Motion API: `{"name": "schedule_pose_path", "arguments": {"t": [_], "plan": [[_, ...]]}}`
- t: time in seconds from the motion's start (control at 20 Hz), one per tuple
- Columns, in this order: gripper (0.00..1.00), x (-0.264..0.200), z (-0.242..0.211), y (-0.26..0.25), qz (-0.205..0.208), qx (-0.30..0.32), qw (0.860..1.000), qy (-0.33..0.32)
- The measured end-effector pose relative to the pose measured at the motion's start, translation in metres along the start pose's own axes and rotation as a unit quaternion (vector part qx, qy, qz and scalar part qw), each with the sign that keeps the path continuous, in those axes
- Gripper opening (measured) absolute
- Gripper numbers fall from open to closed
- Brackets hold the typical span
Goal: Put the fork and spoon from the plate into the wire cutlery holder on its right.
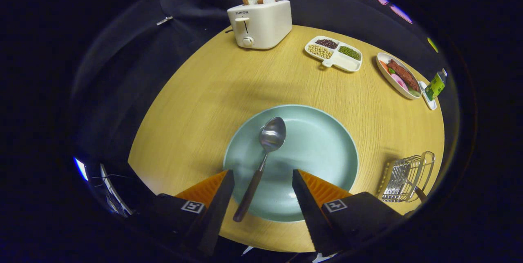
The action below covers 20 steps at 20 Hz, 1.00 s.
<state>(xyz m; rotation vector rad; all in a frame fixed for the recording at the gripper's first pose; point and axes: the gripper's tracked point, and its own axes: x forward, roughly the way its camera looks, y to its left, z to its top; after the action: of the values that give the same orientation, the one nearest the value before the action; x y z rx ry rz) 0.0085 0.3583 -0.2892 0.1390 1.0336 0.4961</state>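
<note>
Fingers spread wide, gripping nothing, poised either side of the spoon lying on the pale green plate, dark handle pointing back between them. Wire cutlery holder on the wooden surface, right of the plate.

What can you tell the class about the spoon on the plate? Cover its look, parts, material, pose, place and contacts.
The spoon has a shiny, metal-looking oval bowl and thin neck joined to a dark brown handle. It lies flat on the pale green plate, bowl pointing away towards the toaster, handle end reaching over the plate's near rim. It sits between the fingers of the open gripper, nearer the left one; neither touches it.
</note>
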Motion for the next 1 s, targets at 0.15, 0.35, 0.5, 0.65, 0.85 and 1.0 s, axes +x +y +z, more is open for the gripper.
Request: {"name": "schedule_pose_path", "arguments": {"t": [0.15, 0.35, 0.5, 0.65, 0.85, 1.0], "plan": [[0.73, 0.019, -0.008, 0.003, -0.004, 0.003, 1.0, 0.023], [0.62, 0.031, -0.013, 0.001, -0.009, 0.014, 0.999, 0.041], [0.16, 0.036, -0.014, -0.003, -0.007, 0.012, 0.999, 0.051], [0.1, 0.031, -0.015, -0.004, 0.008, 0.003, 0.999, 0.045], [0.1, 0.013, -0.007, -0.009, 0.017, 0.028, 0.999, 0.025], [0.1, -0.007, 0.0, -0.027, 0.014, 0.037, 0.999, 0.013]]}}
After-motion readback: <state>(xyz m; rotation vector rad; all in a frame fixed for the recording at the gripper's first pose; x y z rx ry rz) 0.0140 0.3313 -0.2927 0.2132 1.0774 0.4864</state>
